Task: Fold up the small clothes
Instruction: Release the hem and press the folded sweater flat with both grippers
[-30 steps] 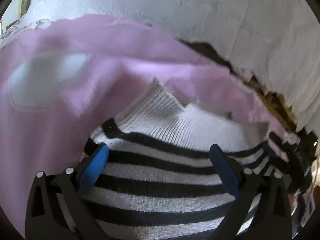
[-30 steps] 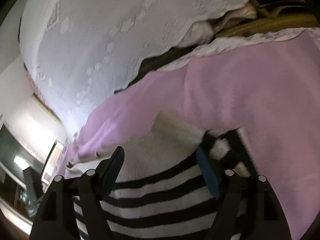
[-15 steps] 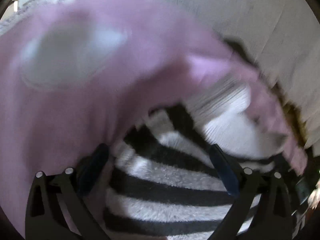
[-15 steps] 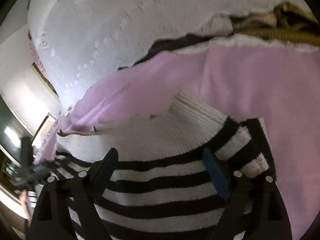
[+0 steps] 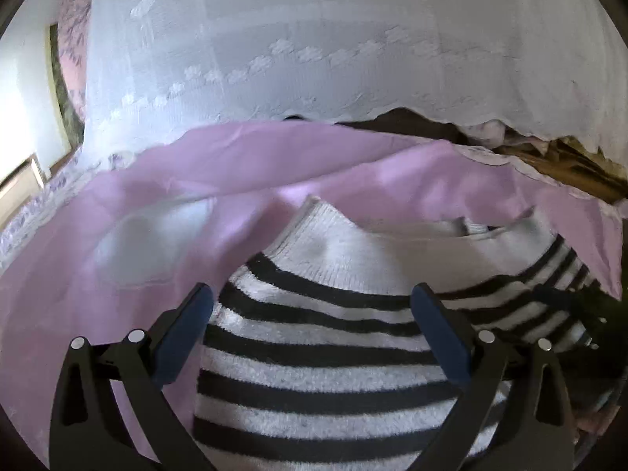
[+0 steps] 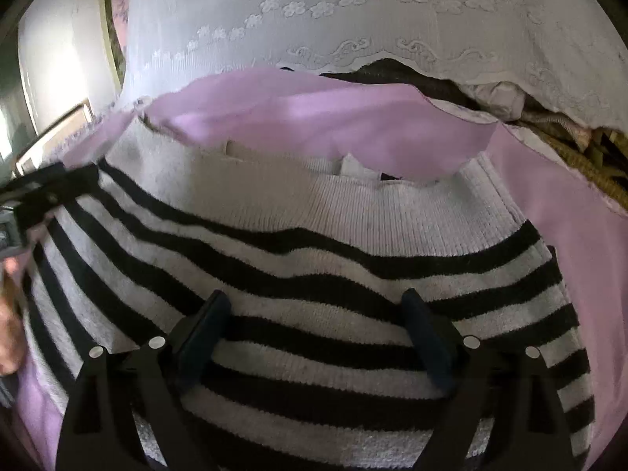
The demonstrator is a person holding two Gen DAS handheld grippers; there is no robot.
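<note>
Both wrist views close, angled down, sharing the striped sweater (image 5: 333,357).

Soft daylight glows through the white lace curtain (image 5: 314,59), leaving the foreground dimmer. Fisheye bending darkens the corners, and the left edges blur slightly.

Setting: a home, likely my bedroom. Evidence: white lace curtain (image 5: 314,39) with embroidered flowers hanging behind; pink sheet (image 5: 59,314) spread as work surface; floral-print bedding edge (image 5: 27,219); white wall (image 5: 27,90) and framed opening at left.
</note>
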